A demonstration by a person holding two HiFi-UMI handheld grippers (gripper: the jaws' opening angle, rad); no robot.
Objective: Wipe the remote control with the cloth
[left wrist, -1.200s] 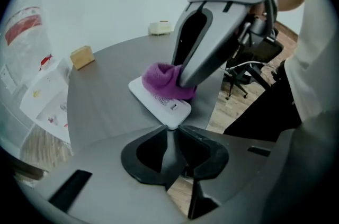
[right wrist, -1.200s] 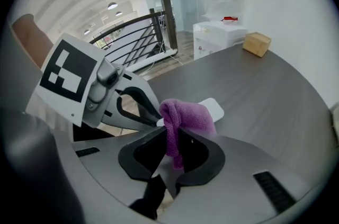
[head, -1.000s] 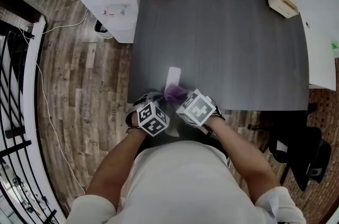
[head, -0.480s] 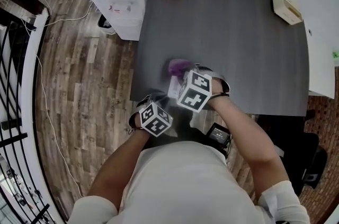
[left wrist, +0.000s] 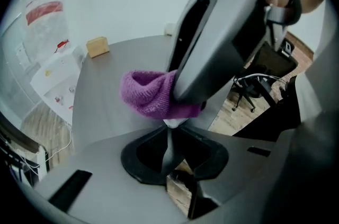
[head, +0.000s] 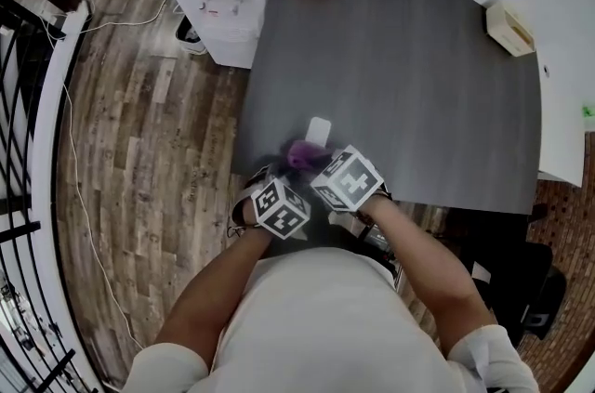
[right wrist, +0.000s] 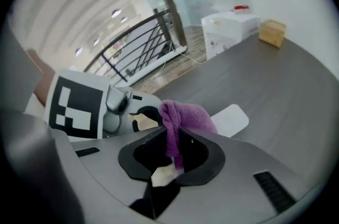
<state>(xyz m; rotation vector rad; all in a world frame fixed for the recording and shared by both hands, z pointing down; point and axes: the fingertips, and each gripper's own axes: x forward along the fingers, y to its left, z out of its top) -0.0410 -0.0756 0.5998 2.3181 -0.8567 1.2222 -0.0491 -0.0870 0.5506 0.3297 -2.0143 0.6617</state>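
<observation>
Remote control (head: 319,130): white, slim; we judge it rigid, light and slick. Location: near left part of table (head: 418,85), near end clamped in our left gripper (left wrist: 168,135).
Cloth (right wrist: 186,116): purple, soft, limp. Pinched in our right gripper (right wrist: 177,135), against the remote.

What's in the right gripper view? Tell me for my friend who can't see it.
The right gripper pinches a purple cloth between its jaws. Just behind the cloth are a white remote control and a dark table.
</observation>
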